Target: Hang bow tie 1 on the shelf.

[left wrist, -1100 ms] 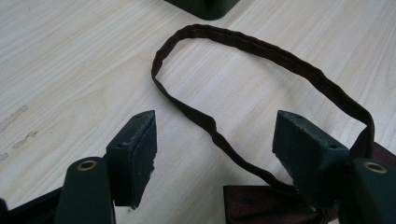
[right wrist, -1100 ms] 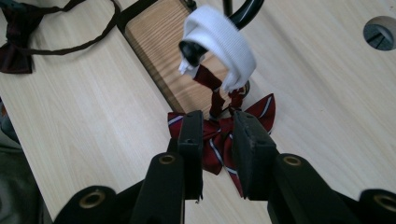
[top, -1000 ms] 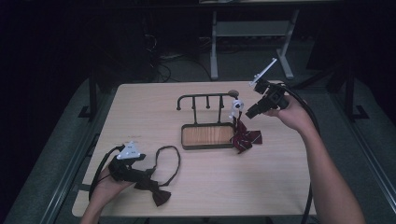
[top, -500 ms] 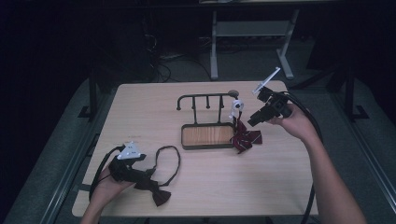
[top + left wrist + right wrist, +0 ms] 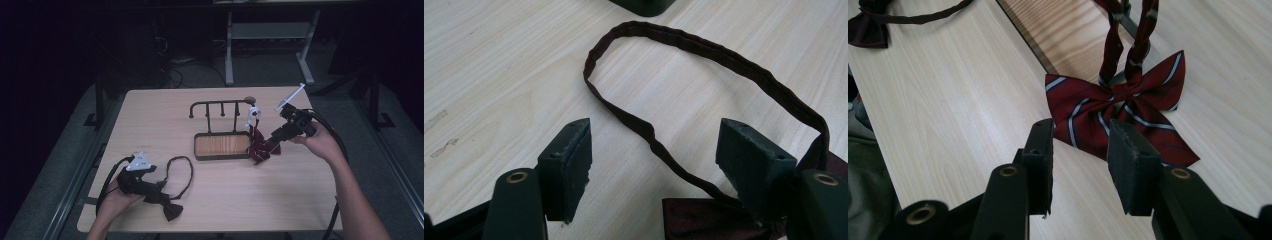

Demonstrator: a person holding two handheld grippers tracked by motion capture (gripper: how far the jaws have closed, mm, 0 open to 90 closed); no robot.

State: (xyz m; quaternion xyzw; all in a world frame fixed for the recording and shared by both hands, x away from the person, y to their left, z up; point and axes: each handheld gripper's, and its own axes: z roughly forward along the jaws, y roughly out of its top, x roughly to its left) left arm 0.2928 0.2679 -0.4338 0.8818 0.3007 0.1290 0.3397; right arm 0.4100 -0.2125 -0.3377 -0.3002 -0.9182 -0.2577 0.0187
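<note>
Risk: the dark red bow tie with pale blue and white stripes (image 5: 1118,117) hangs by its strap from the black metal rack with a wooden base (image 5: 222,145); a pull that catches the strap could, I judge, tip the rack or drag the tie off its hook.
Right gripper (image 5: 1080,145): lower centre of its own view; jaws partly apart and just been opening, empty, poised just above the striped bow's near wing.
Left gripper (image 5: 654,155): jaws wide apart, clamping nothing; the strap of the plain dark brown bow tie (image 5: 704,95) lies between them on the pale wooden table (image 5: 160,115).
Striped tie's place: right of centre in the high view, against the rack's right end.
</note>
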